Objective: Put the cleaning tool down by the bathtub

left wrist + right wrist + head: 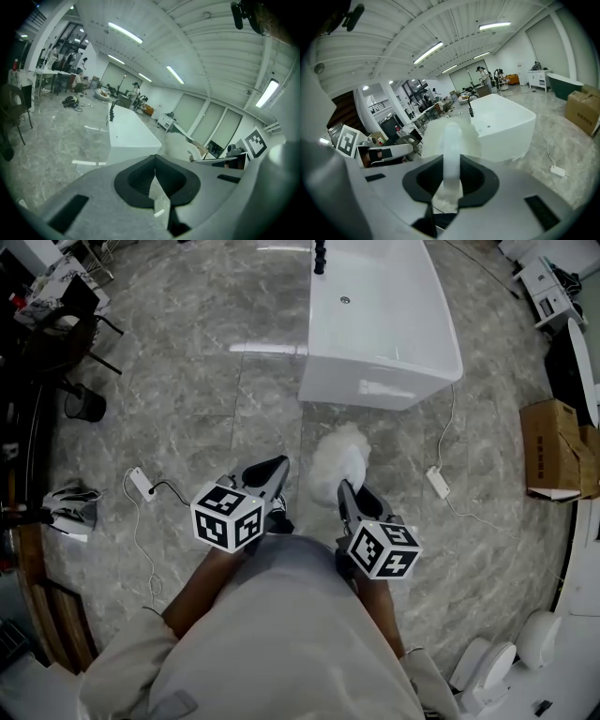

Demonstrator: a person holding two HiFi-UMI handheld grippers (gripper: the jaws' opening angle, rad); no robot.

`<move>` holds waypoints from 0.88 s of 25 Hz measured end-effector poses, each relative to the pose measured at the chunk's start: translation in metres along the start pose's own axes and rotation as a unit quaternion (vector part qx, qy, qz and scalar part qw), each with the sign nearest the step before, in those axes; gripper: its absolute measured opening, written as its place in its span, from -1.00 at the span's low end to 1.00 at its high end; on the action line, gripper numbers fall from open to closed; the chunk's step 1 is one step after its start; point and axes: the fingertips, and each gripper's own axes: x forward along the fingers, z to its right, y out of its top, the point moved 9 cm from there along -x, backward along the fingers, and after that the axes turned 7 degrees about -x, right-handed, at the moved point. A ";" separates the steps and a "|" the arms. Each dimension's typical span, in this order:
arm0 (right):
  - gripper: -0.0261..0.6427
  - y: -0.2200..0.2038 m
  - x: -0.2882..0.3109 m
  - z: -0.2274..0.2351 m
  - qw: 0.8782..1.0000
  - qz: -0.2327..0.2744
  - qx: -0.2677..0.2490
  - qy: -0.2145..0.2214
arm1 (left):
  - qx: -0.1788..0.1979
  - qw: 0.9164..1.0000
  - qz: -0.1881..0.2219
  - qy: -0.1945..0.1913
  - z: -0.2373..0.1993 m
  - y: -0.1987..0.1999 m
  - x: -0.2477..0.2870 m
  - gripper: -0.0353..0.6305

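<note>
The cleaning tool [339, 458] is a fluffy white duster with a pale handle [451, 154]. My right gripper [348, 493] is shut on that handle, and the fluffy head [449, 133] points up and forward toward the white bathtub [380, 320]. In the right gripper view the bathtub [506, 122] stands just beyond the duster. My left gripper [274, 474] hangs beside the right one, shut with nothing in it. From the left gripper view the bathtub [125, 132] lies ahead and the duster head [180, 145] shows to the right.
Two white power adapters with cords lie on the marble floor [142, 483] [438, 481]. Cardboard boxes [555, 448] stand at the right. A chair and black bin [84, 401] are at the left. White rounded fixtures [511, 657] sit at the lower right.
</note>
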 end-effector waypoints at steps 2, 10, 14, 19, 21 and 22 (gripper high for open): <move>-0.71 0.006 0.010 -0.003 1.000 0.001 -0.002 0.000 | 0.003 1.000 0.004 -0.001 -0.008 0.008 0.002 -0.88; -0.71 0.017 0.048 -0.016 1.000 -0.013 -0.009 0.001 | -0.008 1.000 0.011 0.000 -0.038 0.025 0.001 -0.88; -0.71 0.024 0.054 -0.018 1.000 -0.005 -0.009 0.002 | -0.010 1.000 0.007 0.003 -0.042 0.028 0.000 -0.88; -0.71 0.025 0.063 -0.018 1.000 -0.012 -0.005 0.008 | -0.019 1.000 0.000 0.008 -0.048 0.029 0.003 -0.88; -0.71 0.027 0.069 -0.016 1.000 -0.015 -0.003 0.010 | -0.021 1.000 -0.003 0.009 -0.051 0.031 0.007 -0.88; -0.71 0.029 0.072 -0.014 1.000 -0.016 -0.003 0.012 | -0.021 1.000 -0.004 0.010 -0.051 0.033 0.010 -0.88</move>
